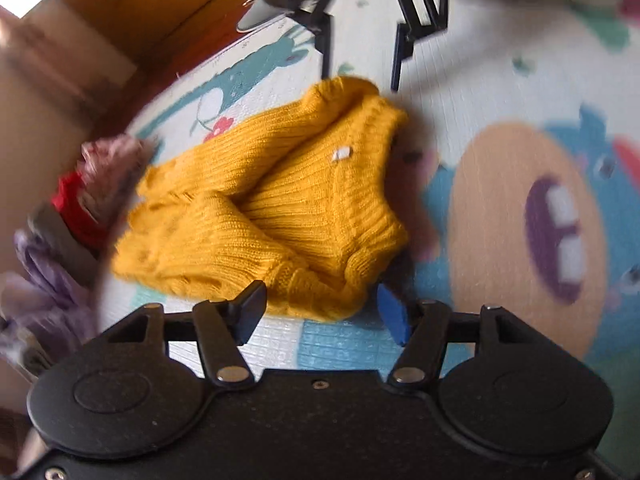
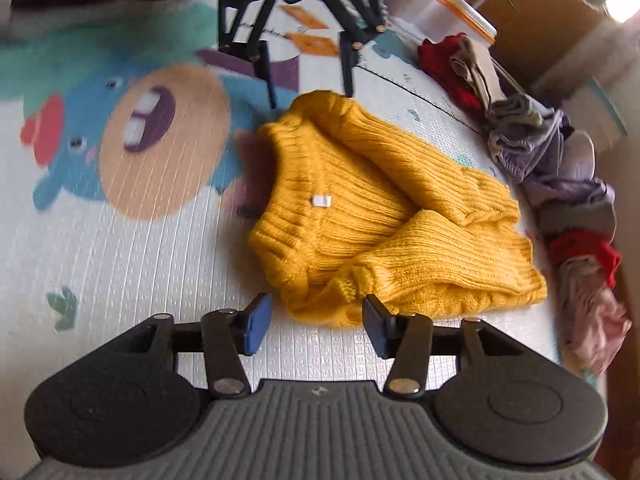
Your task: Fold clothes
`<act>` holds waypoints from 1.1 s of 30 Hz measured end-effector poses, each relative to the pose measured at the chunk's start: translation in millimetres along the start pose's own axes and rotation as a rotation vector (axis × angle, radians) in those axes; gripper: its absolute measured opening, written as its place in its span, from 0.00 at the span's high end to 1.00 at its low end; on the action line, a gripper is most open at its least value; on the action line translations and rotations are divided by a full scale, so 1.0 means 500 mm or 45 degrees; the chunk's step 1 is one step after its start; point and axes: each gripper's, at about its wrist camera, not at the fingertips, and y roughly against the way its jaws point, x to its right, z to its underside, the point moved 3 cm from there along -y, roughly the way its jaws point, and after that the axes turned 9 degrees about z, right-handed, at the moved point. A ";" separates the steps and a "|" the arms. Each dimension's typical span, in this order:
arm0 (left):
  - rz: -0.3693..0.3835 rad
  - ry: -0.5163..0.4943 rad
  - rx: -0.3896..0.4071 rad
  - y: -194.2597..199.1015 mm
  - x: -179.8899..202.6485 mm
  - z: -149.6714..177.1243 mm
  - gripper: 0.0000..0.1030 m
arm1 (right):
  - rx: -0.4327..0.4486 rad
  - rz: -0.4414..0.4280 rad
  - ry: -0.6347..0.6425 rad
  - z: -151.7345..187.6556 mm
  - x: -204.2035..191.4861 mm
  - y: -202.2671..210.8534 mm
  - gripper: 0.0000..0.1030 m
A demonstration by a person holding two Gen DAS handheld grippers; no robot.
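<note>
Mustard-yellow ribbed knit sweater (image 1: 280, 200) lies partly folded on a cartoon-print foam play mat (image 1: 500, 92), sleeves crossed over the body, small white label (image 1: 341, 154) facing up. In the left wrist view it fills the centre of the frame; in the right wrist view it sits centre to right.

Left claw (image 1: 324, 312), bottom centre of its own view: jaws apart, nothing gripped. The sweater's near hem sits just ahead of and between the fingertips, pads not pressing on it. Same claw shows at the top centre of the right wrist view, fingers pointing down at the far edge of the sweater.

Right claw (image 2: 316, 320), bottom centre of its view: jaws apart, hem of the sweater between the tips, no squeeze visible. It also shows at the top centre of the left wrist view, tips near the sweater's far end.

Pile of other clothes (image 2: 560, 184) (red, lilac, grey, pink) runs along the right edge of the right wrist view, beside the sweater. Left wrist view is motion-blurred at the edges.
</note>
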 end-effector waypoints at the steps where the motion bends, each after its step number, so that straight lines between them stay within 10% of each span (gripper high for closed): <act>1: -0.025 -0.033 -0.009 -0.008 0.007 0.001 0.40 | 0.003 0.018 0.017 0.000 -0.007 -0.006 0.38; 7: -0.165 -0.151 0.041 -0.017 0.034 -0.001 0.38 | 0.016 0.065 -0.004 -0.006 -0.004 -0.031 0.31; 13: -0.173 -0.060 0.049 -0.013 0.023 0.000 0.39 | 0.000 0.027 -0.127 -0.013 0.024 -0.053 0.48; 29: -0.204 -0.026 0.086 -0.015 0.028 -0.001 0.21 | -0.075 -0.428 -1.144 0.066 0.166 -0.081 0.62; 33: -0.122 0.098 0.075 -0.015 0.002 -0.011 0.47 | -0.073 -0.419 -1.065 0.059 0.152 -0.074 0.62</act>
